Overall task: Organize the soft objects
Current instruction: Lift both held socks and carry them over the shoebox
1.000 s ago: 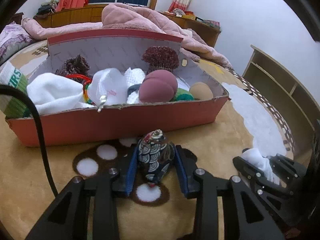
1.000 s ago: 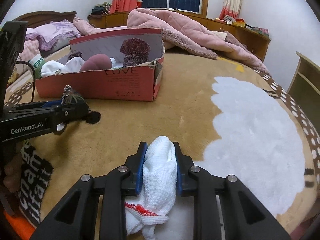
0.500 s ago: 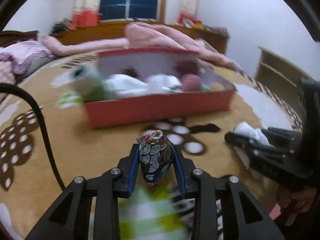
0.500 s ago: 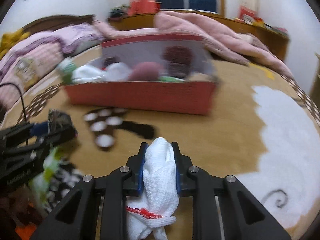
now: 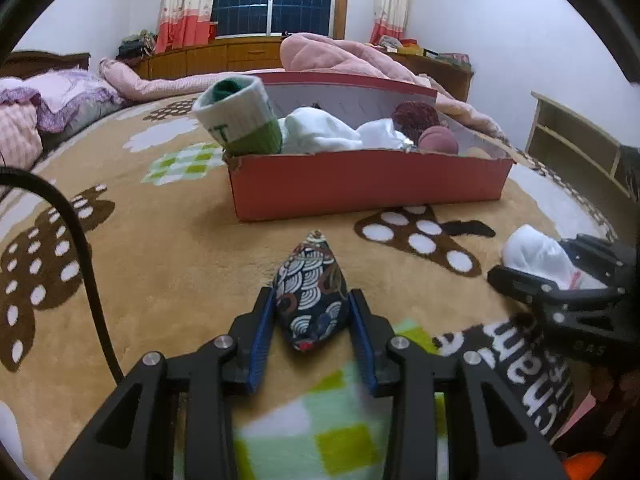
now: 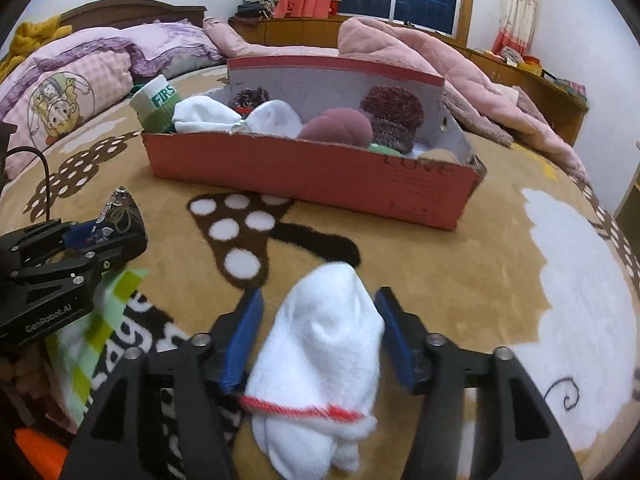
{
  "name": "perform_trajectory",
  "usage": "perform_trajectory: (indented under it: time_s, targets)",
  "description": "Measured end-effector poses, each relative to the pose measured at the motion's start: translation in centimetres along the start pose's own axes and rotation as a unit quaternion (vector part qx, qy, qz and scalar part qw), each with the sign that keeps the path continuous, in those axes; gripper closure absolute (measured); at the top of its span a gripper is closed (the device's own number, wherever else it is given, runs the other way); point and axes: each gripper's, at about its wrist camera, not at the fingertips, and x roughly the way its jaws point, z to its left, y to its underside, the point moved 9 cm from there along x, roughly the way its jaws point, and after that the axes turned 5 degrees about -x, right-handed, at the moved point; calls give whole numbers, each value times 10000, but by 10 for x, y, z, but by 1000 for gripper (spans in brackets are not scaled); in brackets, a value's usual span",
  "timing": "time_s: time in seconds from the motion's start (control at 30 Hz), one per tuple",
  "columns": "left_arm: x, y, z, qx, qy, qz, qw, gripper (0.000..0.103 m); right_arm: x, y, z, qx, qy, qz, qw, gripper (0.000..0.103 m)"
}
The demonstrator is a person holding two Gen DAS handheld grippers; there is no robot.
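My left gripper (image 5: pixel 312 308) has its jaws parted around a dark patterned pouch (image 5: pixel 310 292) that lies on the bed blanket; the pads stand beside it with small gaps. My right gripper (image 6: pixel 320 316) is open around a white sock bundle with a red band (image 6: pixel 320 352); its pads (image 6: pixel 244 336) stand clear of the bundle. A red cardboard box (image 5: pixel 360 184) holds white socks, a maroon ball, knitted items and a green-and-white sock at its left end (image 5: pixel 240 120). The box also shows in the right wrist view (image 6: pixel 312 176). The left gripper shows in the right wrist view (image 6: pixel 96 240).
The tan patterned blanket (image 5: pixel 160 248) covers the bed. A pink quilt (image 6: pixel 440 68) lies behind the box, pillows (image 6: pixel 80 76) at the far left. A wooden shelf (image 5: pixel 576 136) stands at the right. A black cable (image 5: pixel 80 260) runs at the left.
Both grippers pulled back from the box and lowered to the blanket. Both jaws widened: the white sock bundle and the pouch are no longer squeezed.
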Motion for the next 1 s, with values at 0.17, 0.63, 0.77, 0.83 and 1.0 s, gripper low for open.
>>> perform_trajectory:
  time_s: [0.17, 0.63, 0.77, 0.83, 1.0]
  targets:
    - [-4, 1, 4, -250, 156, -65, 9995, 64, -6, 1, -6, 156, 41, -23, 9999, 25]
    - [-23, 4, 30, -490, 37, -129, 9987, 66, 29, -165, 116, -959, -1414, -795, 9821, 38]
    - [-23, 3, 40, -812, 291, 21, 9963, 67, 73, -183, 130, -548, -1672, -229, 9841, 83]
    - [-26, 2, 42, -794, 322, -11, 9963, 67, 52, -198, 111, -298, -1716, -801, 9814, 83]
    - [-30, 2, 48, -771, 233, -51, 9967, 67, 26, -210, 12, 721, -633, -1176, 9884, 74]
